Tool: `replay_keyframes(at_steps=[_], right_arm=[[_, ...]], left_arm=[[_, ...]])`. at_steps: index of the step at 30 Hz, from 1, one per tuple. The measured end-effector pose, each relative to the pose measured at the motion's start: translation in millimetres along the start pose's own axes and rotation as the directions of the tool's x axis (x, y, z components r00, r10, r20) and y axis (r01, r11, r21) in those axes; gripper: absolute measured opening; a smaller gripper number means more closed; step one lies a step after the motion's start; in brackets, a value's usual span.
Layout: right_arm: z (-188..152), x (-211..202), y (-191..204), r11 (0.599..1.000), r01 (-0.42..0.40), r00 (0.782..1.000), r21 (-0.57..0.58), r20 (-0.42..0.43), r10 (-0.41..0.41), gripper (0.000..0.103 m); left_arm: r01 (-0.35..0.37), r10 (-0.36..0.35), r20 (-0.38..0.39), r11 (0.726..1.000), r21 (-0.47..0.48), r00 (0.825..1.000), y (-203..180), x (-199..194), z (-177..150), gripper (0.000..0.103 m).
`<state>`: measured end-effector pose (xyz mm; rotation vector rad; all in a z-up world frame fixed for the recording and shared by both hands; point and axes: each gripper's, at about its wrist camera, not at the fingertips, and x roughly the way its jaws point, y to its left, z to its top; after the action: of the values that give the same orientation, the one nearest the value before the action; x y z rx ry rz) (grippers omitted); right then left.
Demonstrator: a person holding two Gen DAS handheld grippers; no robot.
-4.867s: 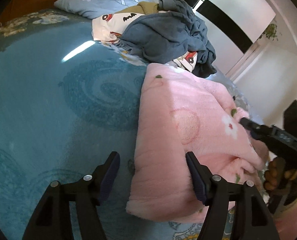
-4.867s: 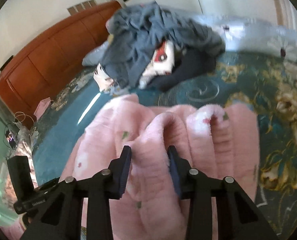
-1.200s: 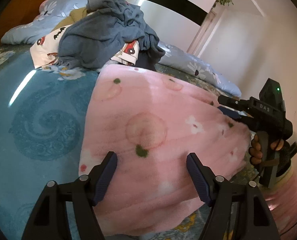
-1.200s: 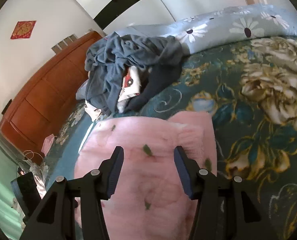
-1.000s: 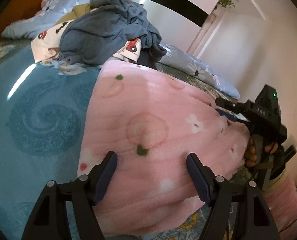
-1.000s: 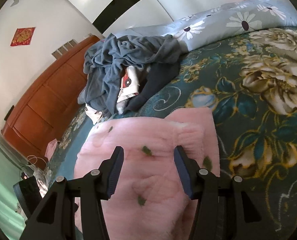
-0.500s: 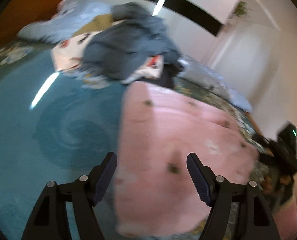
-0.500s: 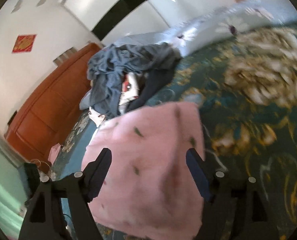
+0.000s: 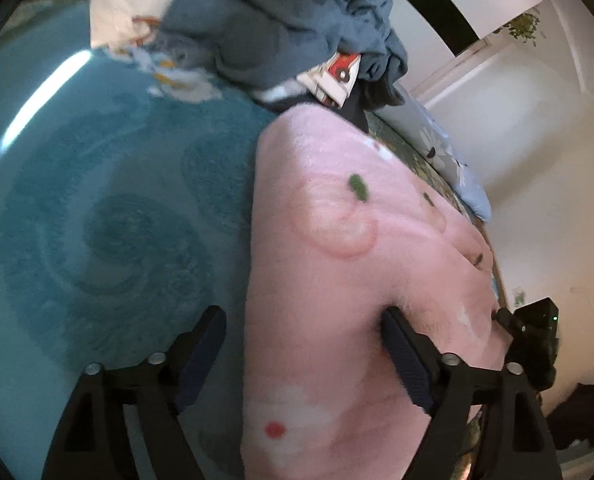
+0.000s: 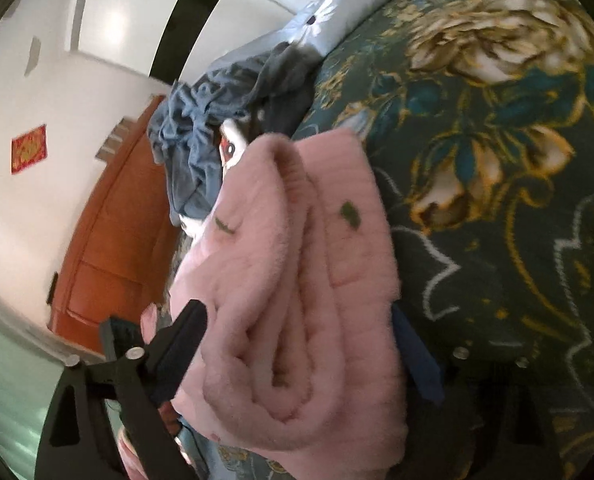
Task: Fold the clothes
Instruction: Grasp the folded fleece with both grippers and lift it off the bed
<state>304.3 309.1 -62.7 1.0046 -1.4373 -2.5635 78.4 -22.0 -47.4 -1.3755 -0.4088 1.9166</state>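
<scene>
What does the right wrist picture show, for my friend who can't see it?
A fluffy pink garment, folded into thick layers, fills the wide-open right gripper, whose jaws have just been opening. It lies on a dark green flowery bedspread, with a heap of grey-blue clothes behind it.

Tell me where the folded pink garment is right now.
In both wrist views the pink garment lies folded on the teal bedspread, just in front of the pile of grey-blue clothes.
</scene>
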Motion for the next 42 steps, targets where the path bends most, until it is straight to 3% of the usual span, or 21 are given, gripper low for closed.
replay_keyframes(at_steps=[3,11,20,22,25,31,35,38,42], right_arm=[[-3.7,3.5,4.4,0.999,0.016,1.000,-0.047,-0.005,-0.016,0.098],[-10.1,14.7,13.0,0.983,0.123,0.992,-0.133,0.001,-0.124,0.098],[-2.8,20.3,18.5,0.991,0.107,0.994,-0.082,0.022,-0.106,0.098],[-0.3,23.6,19.6,0.991,0.108,0.994,-0.077,0.017,-0.107,0.091],[1.5,27.5,19.0,0.990,0.129,0.992,-0.058,0.012,-0.128,0.074],[1.7,23.9,35.2,0.983,0.164,0.986,-0.083,0.019,-0.163,0.052],[8.0,20.6,70.8,0.972,0.182,0.983,-0.145,0.050,-0.177,0.046],[9.6,24.8,106.9,0.954,0.193,0.981,-0.228,0.061,-0.184,0.046],[9.7,41.1,158.1,0.925,0.193,0.981,-0.327,0.057,-0.184,0.045]], left_arm=[[0.057,-0.057,0.009,0.998,0.004,0.998,5.6,0.4,-4.2,0.089],[0.046,-0.049,0.045,0.997,0.054,0.998,1.7,-1.6,-12.7,0.089],[0.081,-0.083,0.012,0.993,0.088,0.997,-12.2,9.4,-7.6,0.086],[0.063,-0.064,0.008,0.992,0.113,0.998,-17.6,12.0,-8.5,0.083],[0.026,-0.028,0.014,0.988,0.151,1.000,-23.6,13.0,-12.2,0.070],[-0.031,0.010,0.080,0.966,0.257,0.997,-37.0,3.5,-22.8,0.042],[-0.025,-0.023,0.135,0.940,0.340,0.991,-46.2,-12.8,-29.2,0.034],[0.014,-0.072,0.154,0.937,0.348,0.985,-38.9,-26.6,-27.1,0.032],[0.013,-0.101,0.236,0.938,0.347,0.966,-25.7,-59.2,-19.4,0.031]])
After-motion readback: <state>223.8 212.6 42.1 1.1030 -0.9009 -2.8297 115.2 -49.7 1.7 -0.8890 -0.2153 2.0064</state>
